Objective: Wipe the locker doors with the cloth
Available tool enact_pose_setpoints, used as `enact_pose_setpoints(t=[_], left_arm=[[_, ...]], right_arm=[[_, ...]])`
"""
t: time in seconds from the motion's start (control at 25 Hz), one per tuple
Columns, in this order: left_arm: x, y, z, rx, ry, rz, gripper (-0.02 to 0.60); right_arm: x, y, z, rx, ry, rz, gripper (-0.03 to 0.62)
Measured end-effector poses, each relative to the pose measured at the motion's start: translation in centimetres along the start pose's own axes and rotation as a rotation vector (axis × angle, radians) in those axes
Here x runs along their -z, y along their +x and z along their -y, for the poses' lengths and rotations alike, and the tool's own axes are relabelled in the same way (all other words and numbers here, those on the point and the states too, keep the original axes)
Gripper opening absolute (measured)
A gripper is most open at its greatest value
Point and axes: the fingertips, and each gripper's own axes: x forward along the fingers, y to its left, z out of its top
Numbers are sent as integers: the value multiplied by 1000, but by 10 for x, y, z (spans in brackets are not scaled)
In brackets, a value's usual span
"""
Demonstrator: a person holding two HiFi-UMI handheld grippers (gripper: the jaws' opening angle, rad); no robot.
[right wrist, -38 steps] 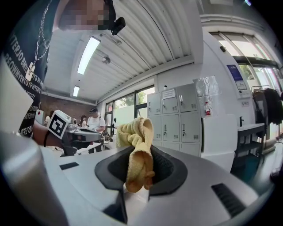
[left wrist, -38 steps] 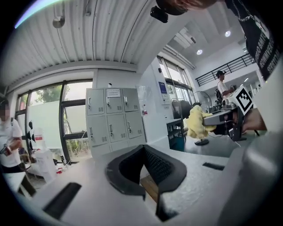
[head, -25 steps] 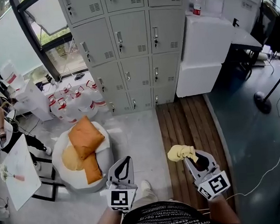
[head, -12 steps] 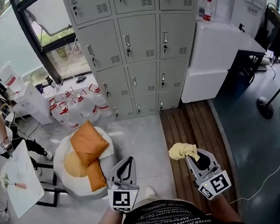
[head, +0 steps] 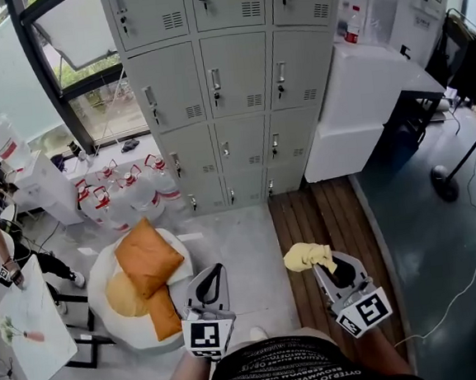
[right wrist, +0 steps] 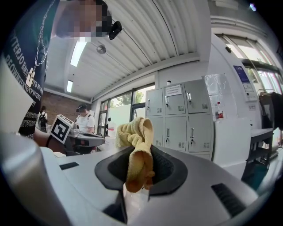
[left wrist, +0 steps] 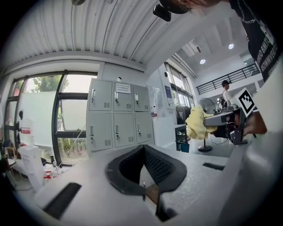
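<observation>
Orange cushions [head: 147,255] lie on a white beanbag [head: 180,258] (water jugs [head: 131,194] stand near the window [head: 83,25]).

Daylight fills locker room; wide lenses bend the edges

Window [head: 87,70] light from beyond and left of the left tongs [head: 215,271] falls evenly on the lockers [head: 236,77], with soft shadows. Both gripper views curve into black corners; panes blow out white, a ceiling strip [right wrist: 78,52] glares above the right tongs [right wrist: 140,152], whose cloth [right wrist: 132,130] is sharp.
</observation>
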Motion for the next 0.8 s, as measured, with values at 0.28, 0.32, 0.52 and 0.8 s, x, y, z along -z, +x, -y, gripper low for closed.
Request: enact_pose_setpoints(t=[0.28,0.32,0.52,0.8], left_arm=[[4,13,-1,43,-2,-4,5],[4,14,-3,42,0,-2,5],[4,18,-12,24,-6,-11,5],[13,34,-22,1,4,-35,5]], right_arm=[[0,3,10,42,6,-15,83],[0,4,11,42,6,-16,83],[-1,13,12,25,3,-20,83],[11,41,23,-15,26,-14,83]])
